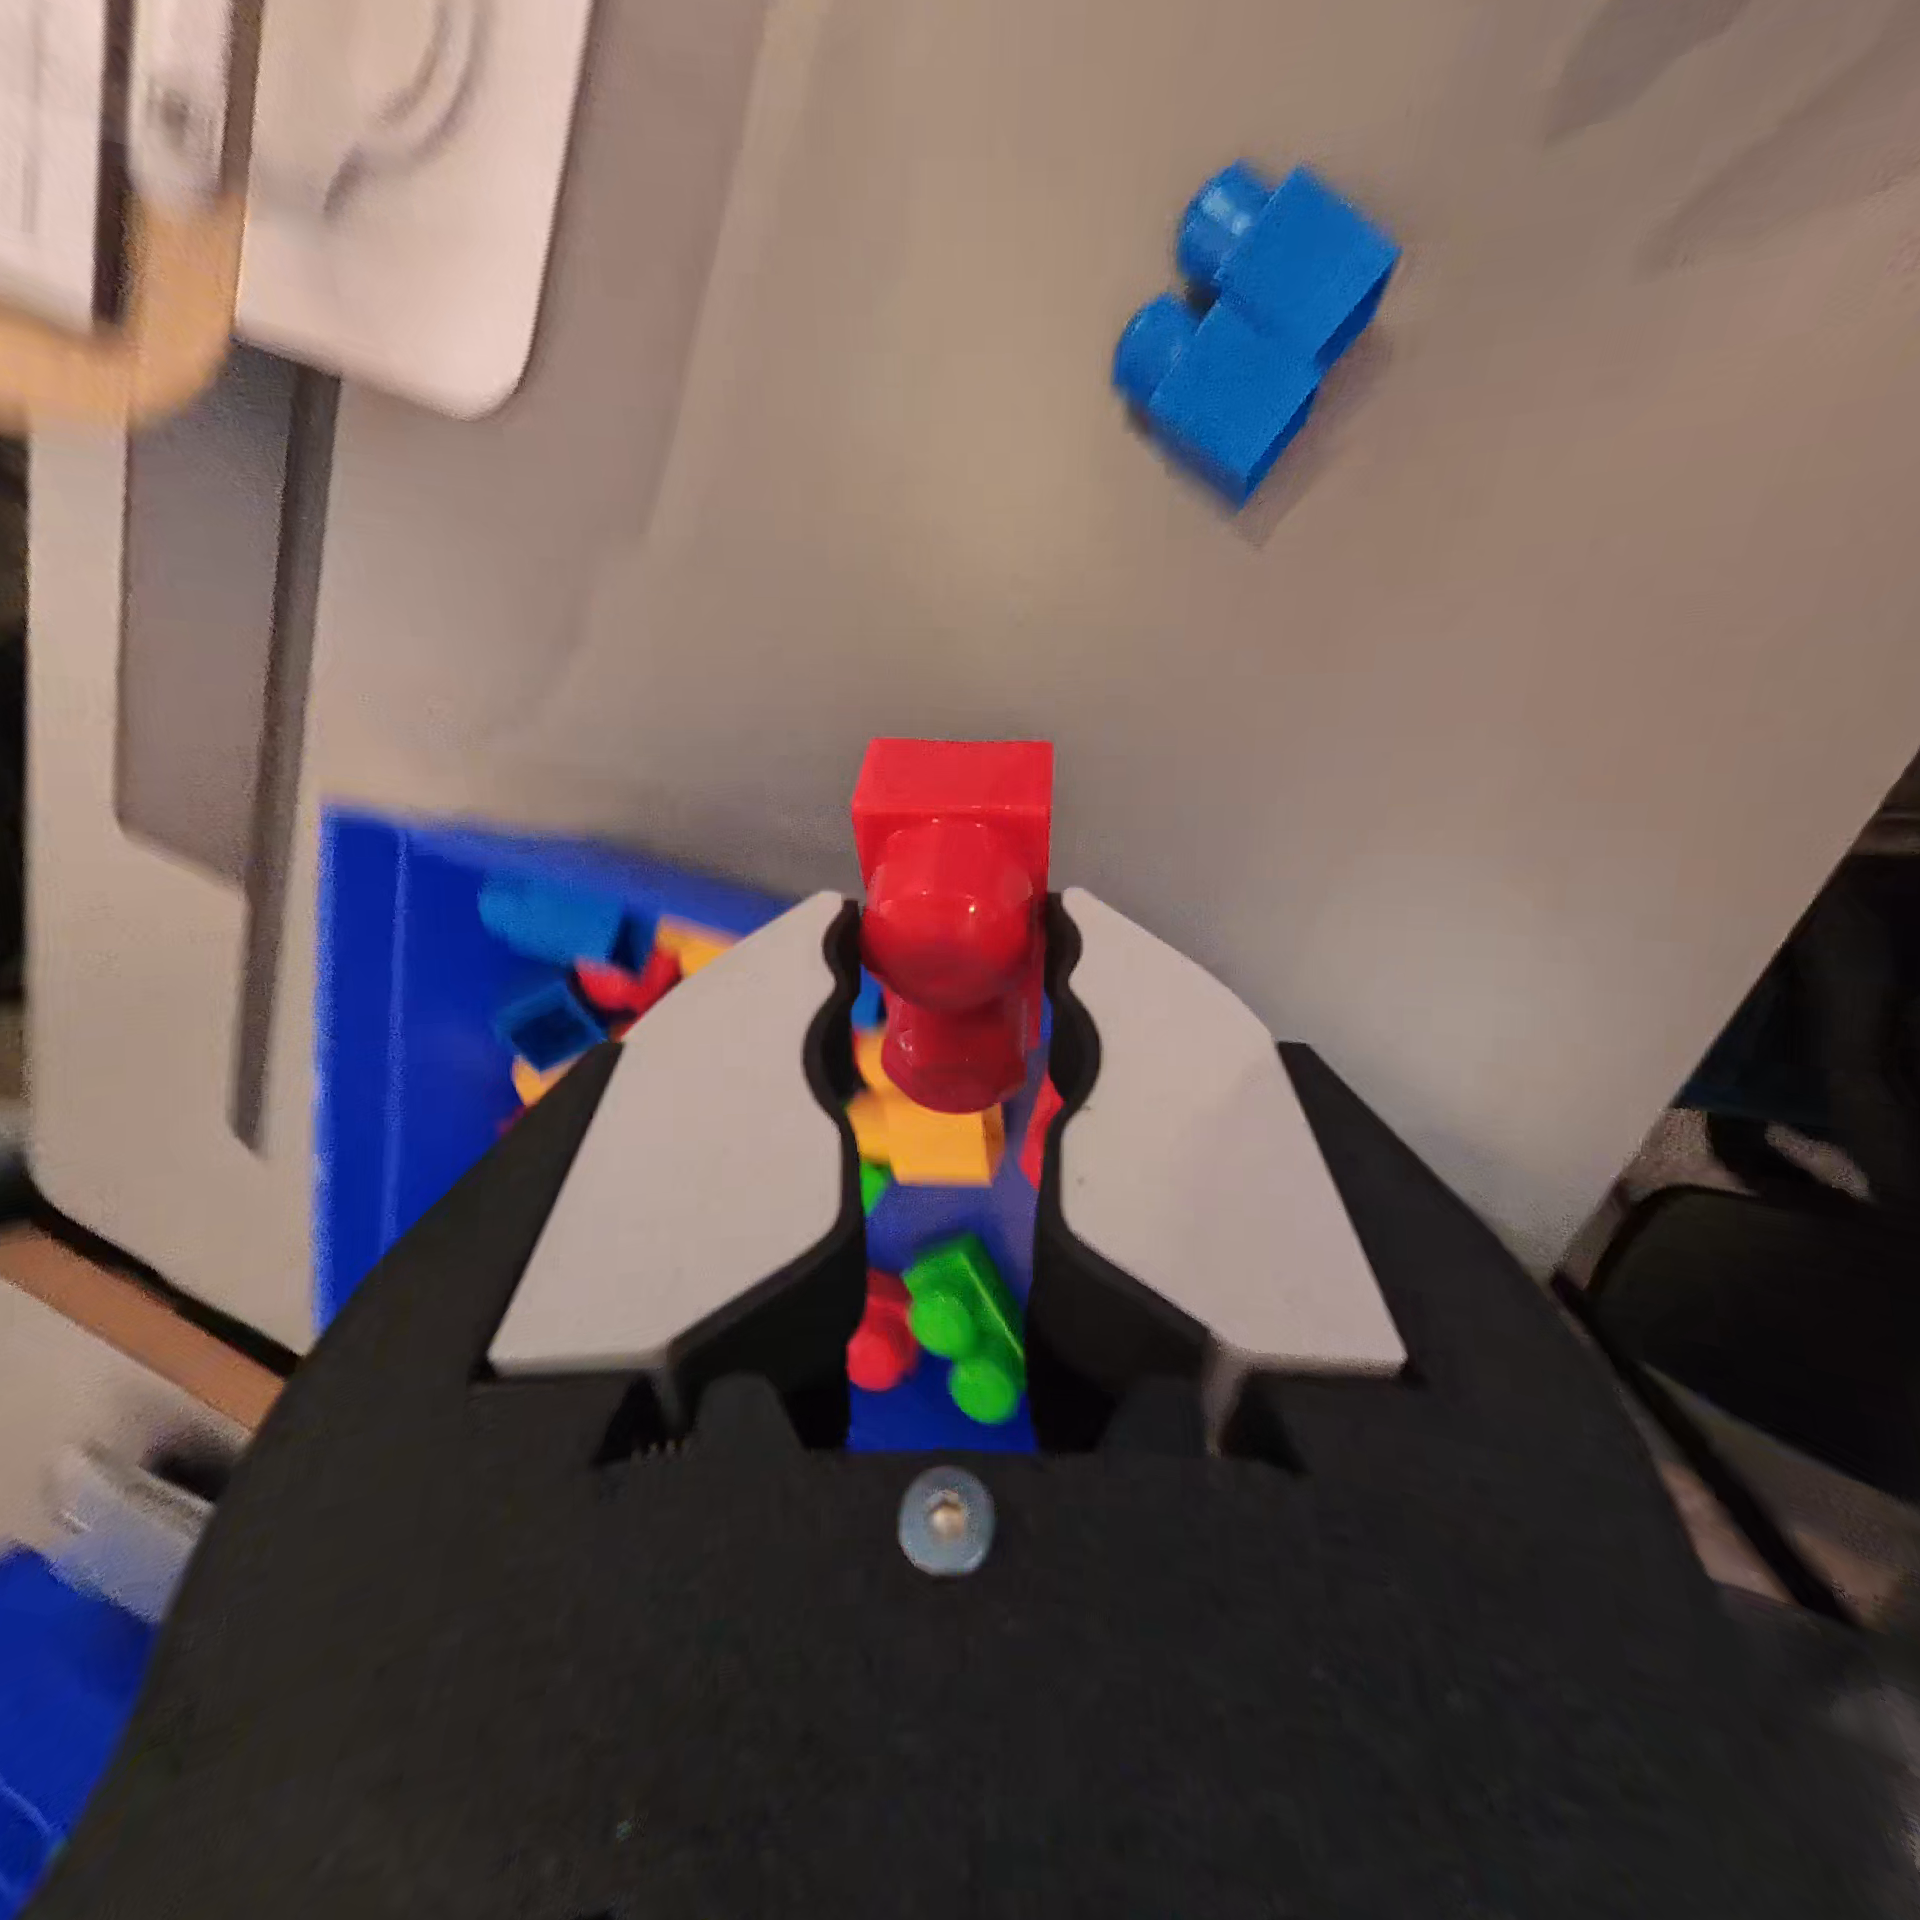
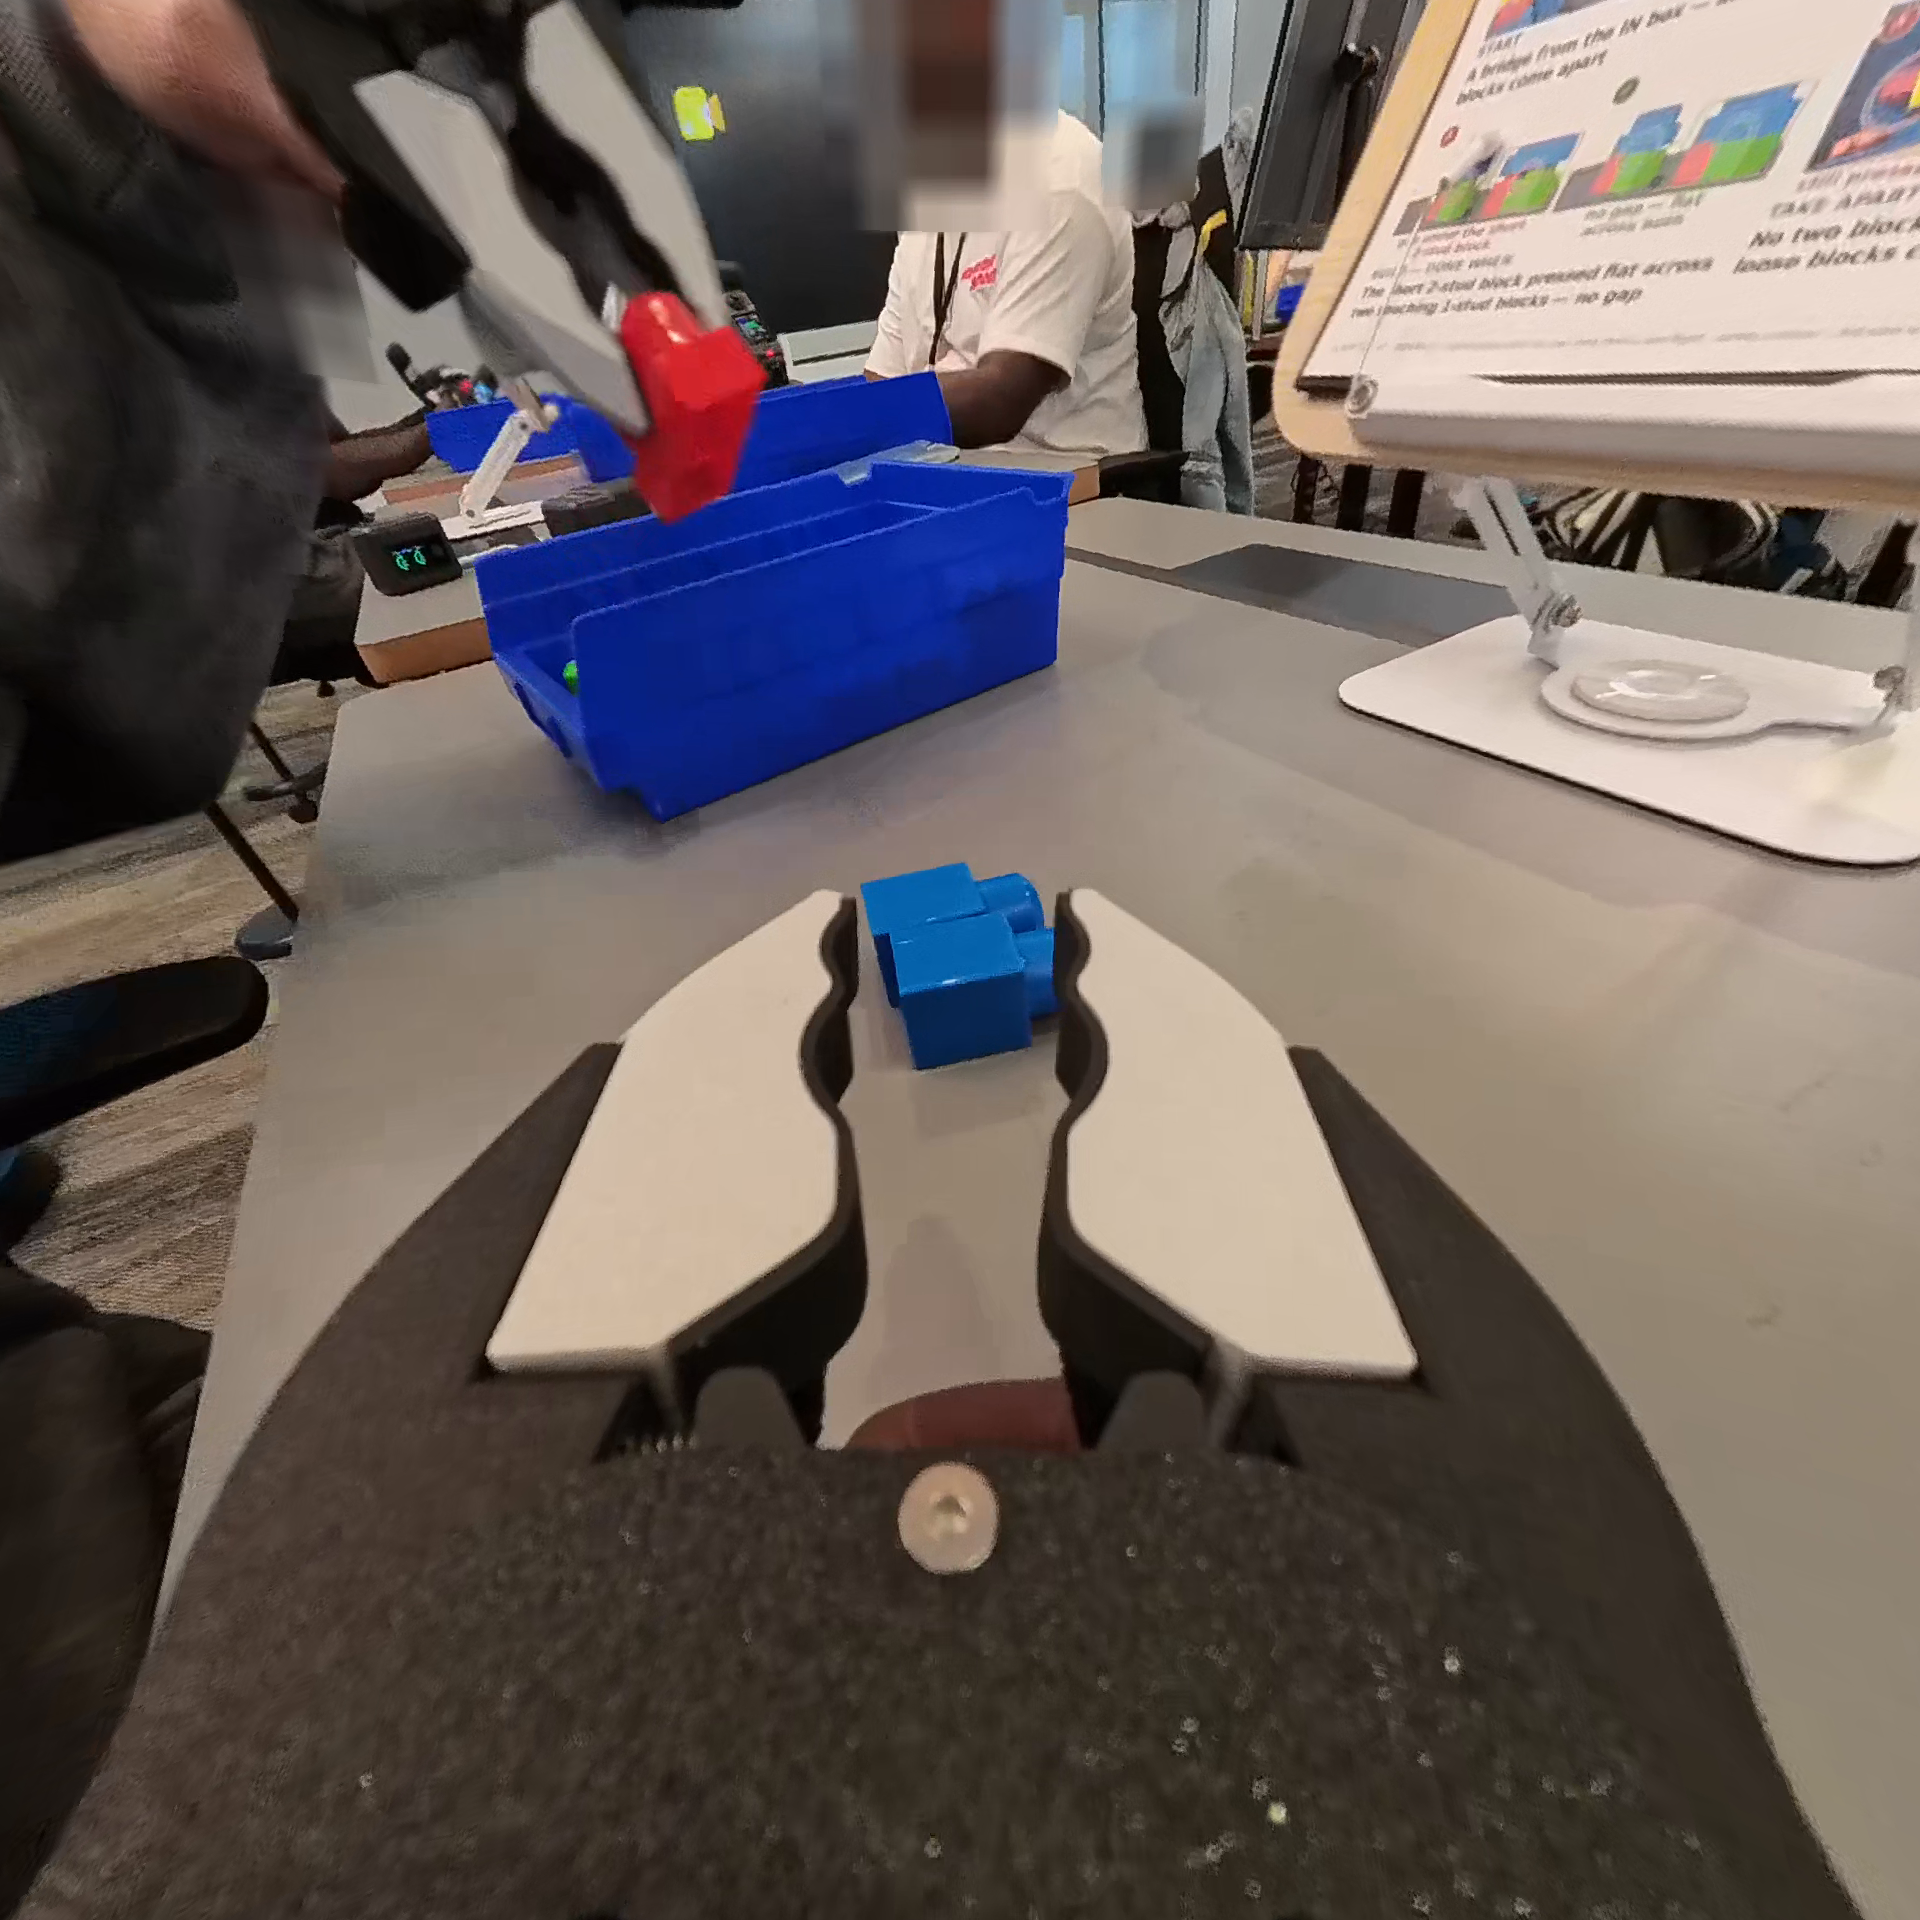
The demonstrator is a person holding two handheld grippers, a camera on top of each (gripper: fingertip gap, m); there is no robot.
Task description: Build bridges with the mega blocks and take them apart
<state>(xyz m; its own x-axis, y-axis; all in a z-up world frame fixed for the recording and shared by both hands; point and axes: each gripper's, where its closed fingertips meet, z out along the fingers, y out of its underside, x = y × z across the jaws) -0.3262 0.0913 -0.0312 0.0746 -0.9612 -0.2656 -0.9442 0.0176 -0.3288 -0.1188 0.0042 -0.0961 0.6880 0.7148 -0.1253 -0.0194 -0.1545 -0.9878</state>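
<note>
My left gripper [image 1: 951, 935] is shut on a red block [image 1: 951, 883] and holds it in the air above the blue bin [image 1: 364, 1039], which holds several red, green, yellow and blue blocks. In the right wrist view the left gripper [image 2: 665, 343] and red block [image 2: 691, 405] hang above the bin [image 2: 779, 644]. A blue two-stud block [image 2: 956, 966] lies on its side on the grey table [image 2: 1351, 1091], seen between the fingertips of my right gripper [image 2: 956, 925]. The right gripper is open and empty. In the left wrist view the blue block [image 1: 1252, 322] lies alone.
A white stand [image 2: 1621, 727] holding an instruction sheet [image 2: 1621, 208] stands at the right rear of the table; its base [image 1: 395, 208] also shows in the left wrist view. The table's left edge [image 2: 312, 883] drops to the floor. A person [image 2: 1018, 301] sits at another table behind. My right fingertips sit around 25 centimeters from my left ones.
</note>
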